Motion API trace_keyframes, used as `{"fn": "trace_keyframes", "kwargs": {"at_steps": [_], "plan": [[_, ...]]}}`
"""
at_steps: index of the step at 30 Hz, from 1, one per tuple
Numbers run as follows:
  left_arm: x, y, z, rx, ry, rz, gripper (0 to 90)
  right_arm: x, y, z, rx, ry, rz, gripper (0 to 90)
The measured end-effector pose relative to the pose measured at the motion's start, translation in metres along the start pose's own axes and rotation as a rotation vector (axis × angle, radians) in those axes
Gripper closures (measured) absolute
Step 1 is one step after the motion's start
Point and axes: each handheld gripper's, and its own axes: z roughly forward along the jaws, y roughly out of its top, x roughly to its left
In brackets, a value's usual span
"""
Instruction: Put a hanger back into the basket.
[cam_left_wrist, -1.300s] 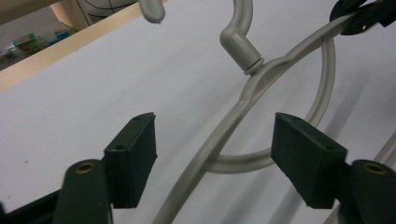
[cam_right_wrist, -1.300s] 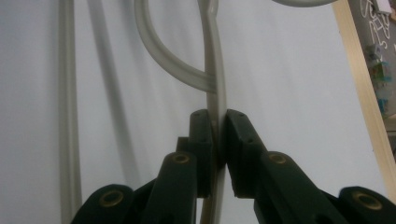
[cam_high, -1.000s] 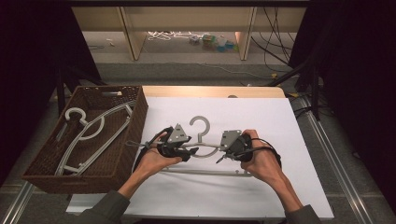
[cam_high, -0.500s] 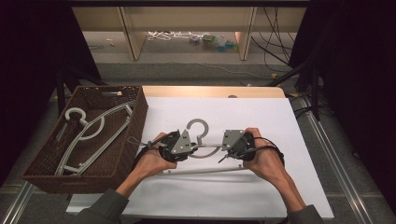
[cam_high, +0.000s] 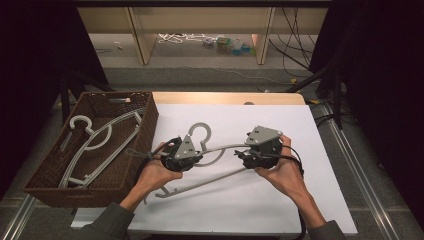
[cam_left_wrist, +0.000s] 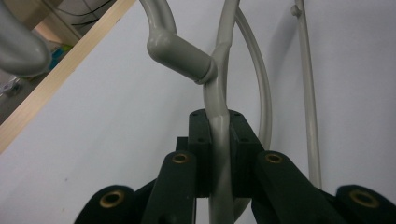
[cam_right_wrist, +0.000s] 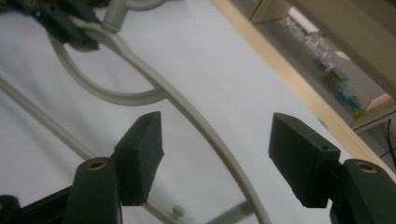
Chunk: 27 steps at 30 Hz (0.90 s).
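A grey plastic hanger (cam_high: 200, 131) lies on the white table top, hook pointing away from me. My left gripper (cam_high: 191, 156) is shut on the hanger's arm just below the neck; in the left gripper view its pads (cam_left_wrist: 201, 140) squeeze the grey arm (cam_left_wrist: 219, 135) below the hook's collar (cam_left_wrist: 180, 51). My right gripper (cam_high: 246, 154) stands open at the hanger's right arm. Its jaws have just been opening. In the right gripper view the arm (cam_right_wrist: 196, 122) runs between the two pads (cam_right_wrist: 140, 154) without touching them.
A brown woven basket (cam_high: 148, 120) stands at the left of the table with more grey hangers (cam_high: 100, 140) inside. The white sheet (cam_high: 310, 200) ends at a wooden strip (cam_high: 225, 97) at the back. Shelves and cables lie on the floor beyond.
The left hand has shifted a little with the hanger, whose lower bar now lies more slanted. The right hand has stayed in place.
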Motion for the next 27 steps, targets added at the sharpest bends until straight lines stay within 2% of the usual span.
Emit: {"fn": "trace_keyframes", "kwargs": {"at_steps": [3, 7, 8, 10, 11, 14, 15, 19, 20, 21, 22, 24, 27], "plan": [[0.007, -0.005, -0.006, -0.018, 0.012, -0.069, 81.9, -0.003, -0.004, -0.005, -0.052, -0.022, 0.057, 29.7], [0.011, -0.006, -0.014, -0.039, 0.012, -0.122, 81.9, -0.003, -0.010, -0.012, -0.107, -0.027, 0.122, 28.0], [0.012, -0.006, -0.017, -0.034, 0.014, -0.131, 81.9, -0.003, -0.012, -0.013, -0.104, -0.015, 0.143, 26.8], [0.013, -0.005, -0.021, -0.042, 0.016, -0.164, 81.9, -0.001, -0.016, -0.016, -0.137, -0.031, 0.163, 24.9], [0.014, -0.004, -0.024, -0.045, 0.013, -0.164, 81.9, 0.001, -0.018, -0.018, -0.157, -0.032, 0.169, 25.4], [0.015, -0.004, -0.032, -0.064, 0.006, -0.212, 81.9, 0.006, -0.025, -0.024, -0.182, -0.023, 0.192, 25.5], [0.016, -0.005, -0.034, -0.070, 0.002, -0.227, 81.9, 0.007, -0.028, -0.025, -0.205, -0.040, 0.188, 25.4], [0.018, -0.007, -0.044, -0.074, 0.014, -0.242, 81.9, 0.010, -0.037, -0.029, -0.225, -0.028, 0.235, 22.0], [0.018, -0.008, -0.046, -0.079, 0.014, -0.258, 81.9, 0.011, -0.039, -0.030, -0.231, -0.029, 0.253, 22.0], [0.019, -0.009, -0.048, -0.086, 0.013, -0.260, 81.9, 0.011, -0.041, -0.029, -0.250, -0.035, 0.250, 21.8], [0.020, -0.010, -0.050, -0.089, 0.010, -0.269, 81.9, 0.013, -0.042, -0.029, -0.251, -0.028, 0.276, 21.2], [0.021, -0.011, -0.055, -0.096, 0.013, -0.275, 81.9, 0.015, -0.046, -0.028, -0.268, -0.029, 0.287, 21.0], [0.024, -0.011, -0.060, -0.146, 0.002, -0.306, 81.9, 0.019, -0.052, -0.028, -0.263, -0.024, 0.290, 20.5]]}}
